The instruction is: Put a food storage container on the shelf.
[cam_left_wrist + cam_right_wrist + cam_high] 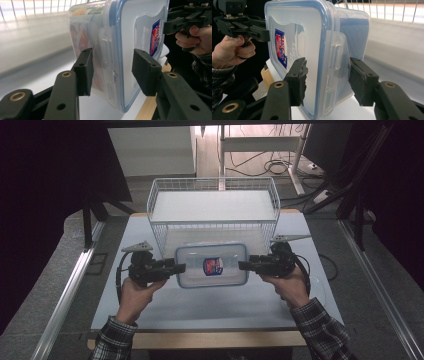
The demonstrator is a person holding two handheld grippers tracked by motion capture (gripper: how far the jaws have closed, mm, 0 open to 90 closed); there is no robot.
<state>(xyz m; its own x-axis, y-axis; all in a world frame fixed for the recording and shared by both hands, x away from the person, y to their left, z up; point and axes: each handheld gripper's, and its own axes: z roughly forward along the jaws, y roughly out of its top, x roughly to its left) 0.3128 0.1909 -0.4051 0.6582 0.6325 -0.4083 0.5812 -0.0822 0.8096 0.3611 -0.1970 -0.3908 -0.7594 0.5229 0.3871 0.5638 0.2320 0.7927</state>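
Sitting on the table (150, 310) between both grippers, the box (211, 265) has one end flap inside each. The left gripper (177, 268) and right gripper (243, 265) both stand apart, unclamped. Beyond them stands a wire basket (212, 207).

A clear, blue-rimmed lidded container (211, 265) with a red-and-blue label lies flat on the tabletop (210, 307), just before a white wire basket (213, 205).
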